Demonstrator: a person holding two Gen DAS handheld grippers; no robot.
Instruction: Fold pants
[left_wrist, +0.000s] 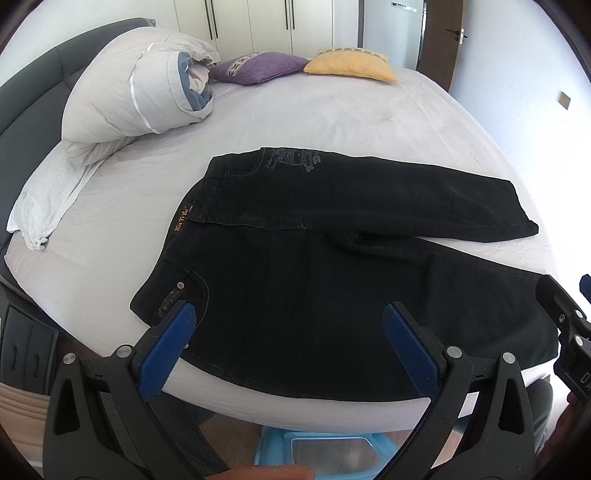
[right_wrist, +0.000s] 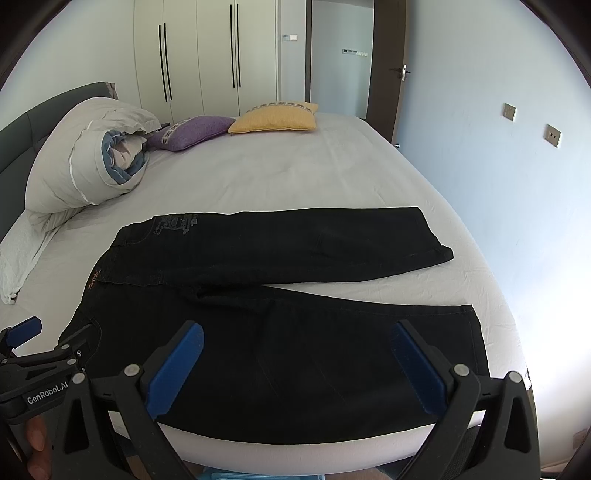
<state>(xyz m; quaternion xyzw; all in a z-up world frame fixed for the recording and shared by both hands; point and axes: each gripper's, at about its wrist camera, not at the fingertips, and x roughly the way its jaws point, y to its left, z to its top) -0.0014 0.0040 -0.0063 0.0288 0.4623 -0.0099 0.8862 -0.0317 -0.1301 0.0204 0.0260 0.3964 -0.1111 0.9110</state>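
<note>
Just beyond the wide-spread fingers of the left gripper (left_wrist: 291, 314) and right gripper (right_wrist: 299, 332), both holding nothing, black pants (right_wrist: 280, 350) lie flat on the bed (right_wrist: 295, 177), waist left, legs splayed right

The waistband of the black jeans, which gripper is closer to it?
Left. The left gripper hangs open over the near hip pocket beside the waistband; the right gripper, also open, hangs further along the near leg toward the hem.
</note>
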